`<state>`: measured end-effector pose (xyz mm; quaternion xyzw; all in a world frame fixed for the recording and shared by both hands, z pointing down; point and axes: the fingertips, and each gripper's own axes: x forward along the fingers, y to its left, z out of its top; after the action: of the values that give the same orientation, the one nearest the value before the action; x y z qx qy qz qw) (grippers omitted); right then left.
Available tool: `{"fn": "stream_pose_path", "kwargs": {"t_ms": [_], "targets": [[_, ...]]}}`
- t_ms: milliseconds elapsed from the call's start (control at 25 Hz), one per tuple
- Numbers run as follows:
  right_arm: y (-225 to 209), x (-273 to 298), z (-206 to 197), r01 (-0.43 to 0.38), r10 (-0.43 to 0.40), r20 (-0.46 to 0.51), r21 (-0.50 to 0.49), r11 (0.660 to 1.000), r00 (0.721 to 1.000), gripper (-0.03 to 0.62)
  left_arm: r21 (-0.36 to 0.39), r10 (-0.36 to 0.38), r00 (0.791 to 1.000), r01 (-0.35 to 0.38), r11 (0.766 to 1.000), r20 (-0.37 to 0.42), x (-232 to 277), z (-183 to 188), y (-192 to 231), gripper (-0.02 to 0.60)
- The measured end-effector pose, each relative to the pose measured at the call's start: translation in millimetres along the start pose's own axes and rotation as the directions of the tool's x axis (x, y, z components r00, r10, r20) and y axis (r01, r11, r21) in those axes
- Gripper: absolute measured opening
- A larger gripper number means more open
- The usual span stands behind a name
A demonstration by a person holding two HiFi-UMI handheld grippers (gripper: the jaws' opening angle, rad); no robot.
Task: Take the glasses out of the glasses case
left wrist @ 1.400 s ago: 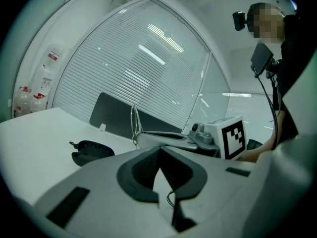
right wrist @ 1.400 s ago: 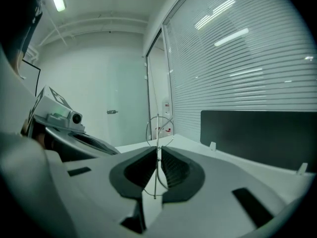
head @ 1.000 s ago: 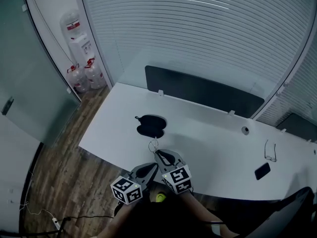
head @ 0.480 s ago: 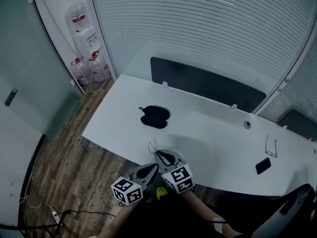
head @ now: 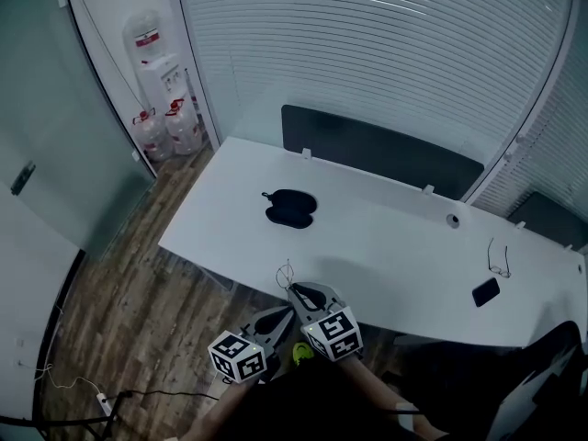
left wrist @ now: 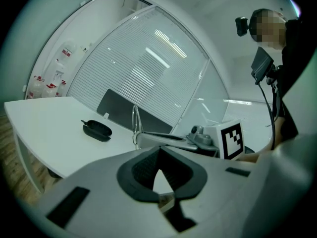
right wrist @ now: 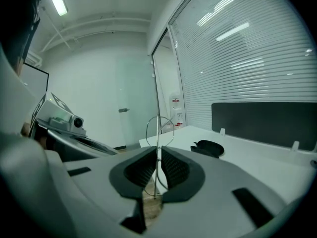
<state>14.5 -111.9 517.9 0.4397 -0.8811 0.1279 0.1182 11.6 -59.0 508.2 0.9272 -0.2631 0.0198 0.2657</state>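
At the near edge of the long white desk [head: 386, 246], the right gripper [head: 296, 290] is clamped on the thin wire-framed glasses [head: 287, 272]. The frame stands upright between its dark ribbed pads [right wrist: 176, 170]. The left gripper [head: 283, 311] sits just beside the right one, jaws together with nothing between them. The black oval glasses case [head: 291, 209] lies on the desk, well apart from both grippers. The glasses are judged already clear of the case, so the step in hand is the carry and set-down. Keep clamping pressure constant on the thin wire, lower the frame onto a bare part of the desk, and part the jaws only once it rests. Compared with one second ago, the case lies farther from the grippers, which now stand further back from the desk edge. The hold on the glasses is unchanged.
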Motion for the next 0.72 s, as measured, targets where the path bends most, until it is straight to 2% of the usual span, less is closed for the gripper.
{"fn": "stream_pose_path", "kwargs": {"t_ms": [320,720], "targets": [[30,-27,-2,0.018,-0.017,0.016,-0.024,1.0,1.0,0.04,0.015,-0.05,0.998,0.05,0.999,0.024,-27,-11,-28,0.009],[91,-71,-28,0.026,-0.026,0.007,-0.02,0.999,1.0,0.04,0.006,-0.096,0.995,0.096,0.995,0.027,-81,-49,-70,0.009]]}}
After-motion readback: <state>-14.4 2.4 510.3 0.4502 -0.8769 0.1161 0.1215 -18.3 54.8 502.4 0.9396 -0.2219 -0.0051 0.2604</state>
